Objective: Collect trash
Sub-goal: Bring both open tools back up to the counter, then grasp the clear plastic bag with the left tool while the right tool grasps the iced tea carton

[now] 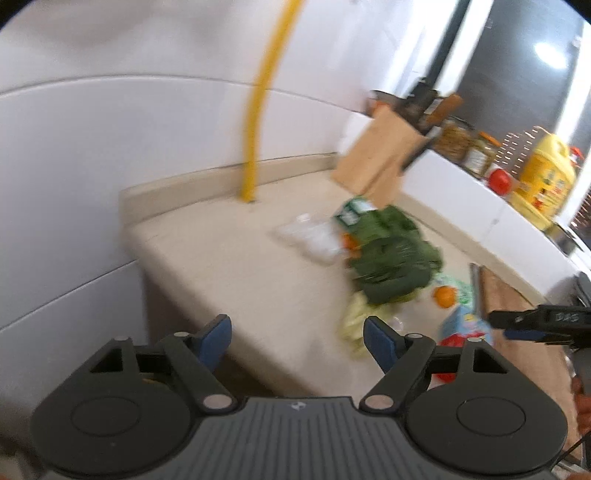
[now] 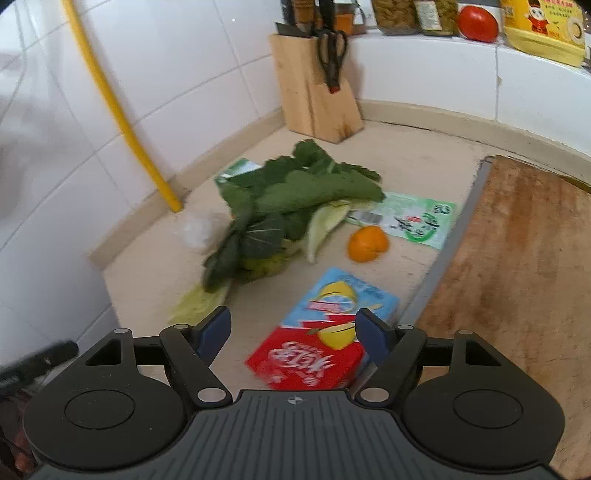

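Trash lies on a beige counter [image 2: 406, 162]. There is a red and blue drink carton [image 2: 325, 332], an orange piece [image 2: 367, 243], a green and white wrapper [image 2: 417, 219], crumpled clear plastic [image 2: 197, 227] and a pile of leafy greens [image 2: 288, 206]. My right gripper [image 2: 291, 317] hovers open just above the carton, whose near end shows between the fingers; the pads do not press it. My left gripper [image 1: 295, 325] is open and empty above the counter's left front corner, short of the greens [image 1: 395, 258] and the clear plastic [image 1: 310, 236]. The left wrist view is blurred.
A wooden knife block [image 2: 317, 96] stands in the back corner beside a yellow pipe [image 2: 122, 114]. A wooden cutting board [image 2: 517, 277] fills the right side. On the ledge behind are jars, a tomato [image 2: 478, 24] and a yellow oil bottle [image 2: 543, 26]. The counter ends at the left [image 1: 147, 288].
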`<state>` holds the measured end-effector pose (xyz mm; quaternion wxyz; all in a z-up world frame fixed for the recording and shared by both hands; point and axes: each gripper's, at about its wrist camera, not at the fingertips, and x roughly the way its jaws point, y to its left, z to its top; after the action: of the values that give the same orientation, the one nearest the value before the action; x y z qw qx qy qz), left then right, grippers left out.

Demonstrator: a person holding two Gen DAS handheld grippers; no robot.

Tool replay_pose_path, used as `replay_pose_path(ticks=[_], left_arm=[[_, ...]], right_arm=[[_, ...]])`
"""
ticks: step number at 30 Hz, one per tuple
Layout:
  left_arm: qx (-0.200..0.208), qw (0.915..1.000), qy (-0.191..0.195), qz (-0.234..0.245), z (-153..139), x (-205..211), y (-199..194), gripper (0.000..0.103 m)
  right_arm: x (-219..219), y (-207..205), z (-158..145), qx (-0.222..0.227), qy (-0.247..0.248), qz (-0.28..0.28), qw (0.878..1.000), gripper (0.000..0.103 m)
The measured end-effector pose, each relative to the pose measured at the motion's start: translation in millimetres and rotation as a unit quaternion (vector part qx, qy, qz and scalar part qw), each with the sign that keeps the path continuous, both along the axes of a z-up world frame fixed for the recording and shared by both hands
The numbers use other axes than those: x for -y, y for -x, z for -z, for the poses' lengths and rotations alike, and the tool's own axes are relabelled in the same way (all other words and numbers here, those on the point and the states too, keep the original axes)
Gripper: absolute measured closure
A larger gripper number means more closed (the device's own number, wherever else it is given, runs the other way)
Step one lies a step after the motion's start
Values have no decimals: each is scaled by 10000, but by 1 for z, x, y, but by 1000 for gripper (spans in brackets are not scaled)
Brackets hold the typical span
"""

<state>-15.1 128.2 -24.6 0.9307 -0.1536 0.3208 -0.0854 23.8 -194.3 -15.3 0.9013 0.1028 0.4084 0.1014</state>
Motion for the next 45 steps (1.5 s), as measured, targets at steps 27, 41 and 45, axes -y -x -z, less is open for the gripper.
replay_pose_path(ticks=[27,41,45], left_arm=[[67,9975,-341,612,-2,58,-85,24],[-313,9987,-384,143,37,48,-197,24],[-471,9959,-705,301,51,63,-210,27]], right_arm=[[-41,-55,37,-812,159,-725,9939,16],[-26,-56,40,-785,109,-717,9943,28],[-24,-62,42,-858,81,-713,9937,26]])
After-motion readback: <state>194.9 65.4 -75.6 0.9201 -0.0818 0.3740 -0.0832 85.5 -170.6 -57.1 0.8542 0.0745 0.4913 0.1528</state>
